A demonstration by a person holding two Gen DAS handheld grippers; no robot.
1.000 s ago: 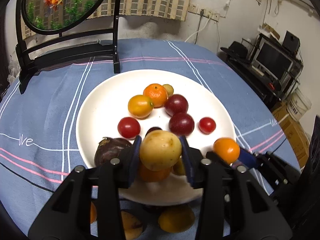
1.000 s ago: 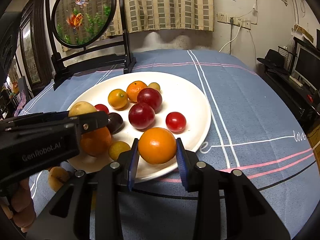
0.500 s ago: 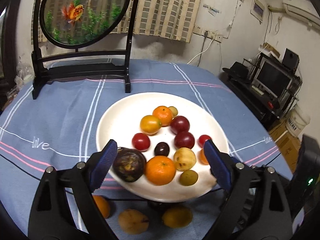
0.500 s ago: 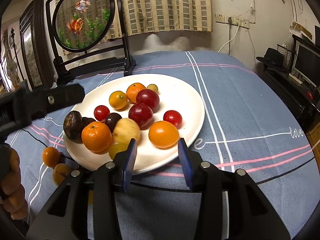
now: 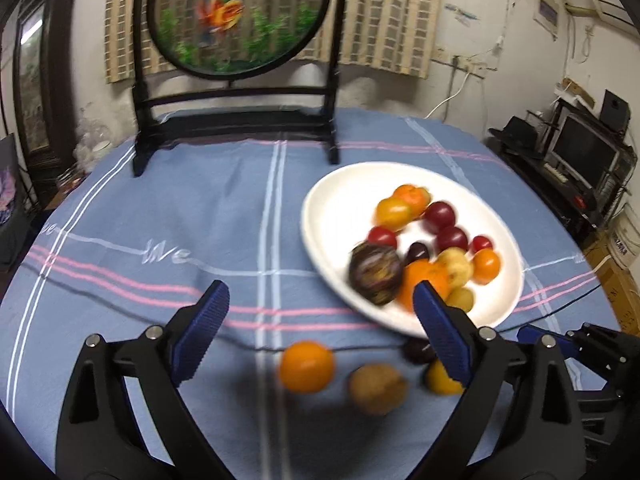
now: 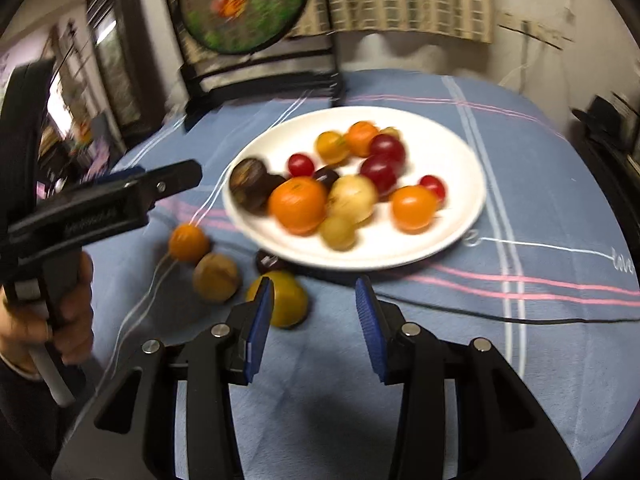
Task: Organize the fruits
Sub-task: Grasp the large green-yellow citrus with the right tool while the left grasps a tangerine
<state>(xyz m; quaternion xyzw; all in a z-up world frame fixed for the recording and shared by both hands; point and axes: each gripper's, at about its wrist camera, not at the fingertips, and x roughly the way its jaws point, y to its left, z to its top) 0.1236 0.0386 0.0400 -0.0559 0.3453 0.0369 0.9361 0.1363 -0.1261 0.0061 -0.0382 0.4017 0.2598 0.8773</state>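
Note:
A white plate (image 5: 332,208) holds several fruits: a dark purple one (image 5: 376,272), a big orange (image 5: 424,280), a pale yellow fruit (image 5: 454,266) and red ones. On the cloth in front of it lie an orange (image 5: 306,366), a brown fruit (image 5: 378,388), a yellow fruit (image 5: 440,378) and a small dark one (image 5: 418,350). My left gripper (image 5: 320,300) hovers above these, its jaws opening wide and gripping nothing. My right gripper (image 6: 314,286) is open and empty, just right of the yellow fruit (image 6: 286,300) and short of the plate (image 6: 440,152).
A round fish picture on a black stand (image 5: 236,12) stands at the table's back. A thin dark cable (image 6: 560,318) runs across the blue striped cloth. A hand (image 6: 72,320) holds the left gripper at the left. Shelves with a monitor (image 5: 580,152) stand beyond the table's right edge.
The left gripper let the pale yellow fruit go on the plate, opened wide and pulled back leftward. The right gripper released the orange fruit on the plate and drew back.

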